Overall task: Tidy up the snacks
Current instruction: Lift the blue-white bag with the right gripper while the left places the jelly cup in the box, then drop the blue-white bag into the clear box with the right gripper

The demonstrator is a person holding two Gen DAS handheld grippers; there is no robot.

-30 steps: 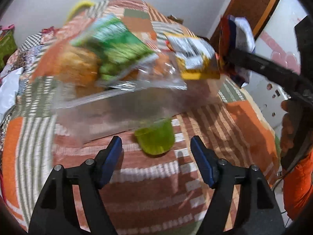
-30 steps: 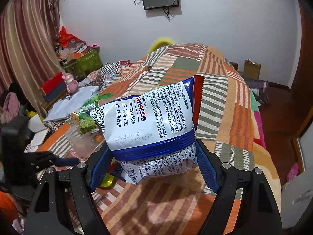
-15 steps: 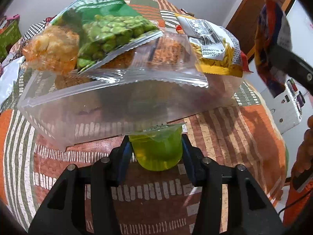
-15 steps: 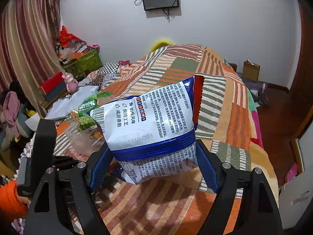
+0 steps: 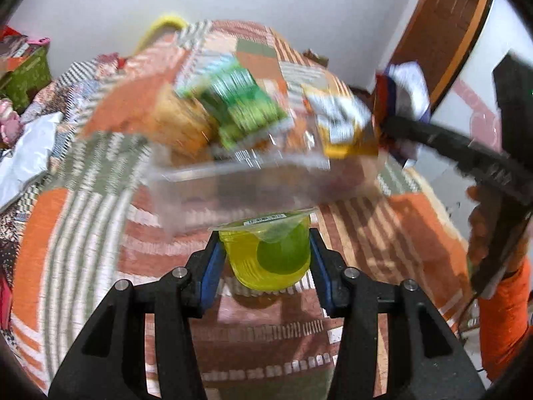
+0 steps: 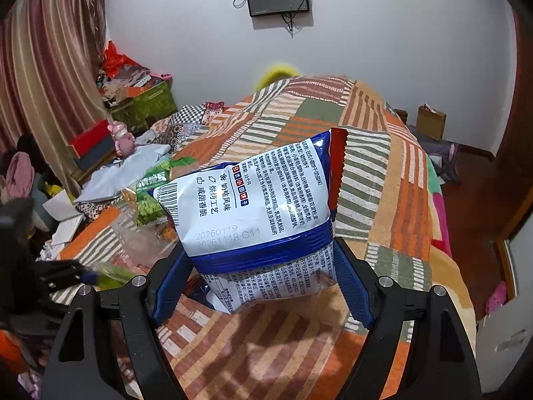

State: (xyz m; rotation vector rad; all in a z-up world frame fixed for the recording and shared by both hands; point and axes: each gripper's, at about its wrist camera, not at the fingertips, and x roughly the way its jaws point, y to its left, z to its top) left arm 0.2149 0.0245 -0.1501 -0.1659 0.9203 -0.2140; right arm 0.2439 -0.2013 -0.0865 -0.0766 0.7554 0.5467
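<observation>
My left gripper is shut on a green jelly cup, its blue pads pressing both sides, and holds it a little above the striped bedspread. Beyond it lies a clear plastic box, blurred, with a green pea packet and a yellow packet on top. My right gripper is shut on a blue and white snack bag, held upright above the bed. In the right wrist view the left gripper shows at the left edge with the cup.
The patchwork bedspread covers the whole bed. Clothes, boxes and a green bin crowd the floor to the left. A brown door stands at the right, and a person's orange sleeve holds the right gripper.
The left jaws closed on the green jelly cup, then drew back and lifted it off the bedspread. The right gripper and its bag stayed still.
</observation>
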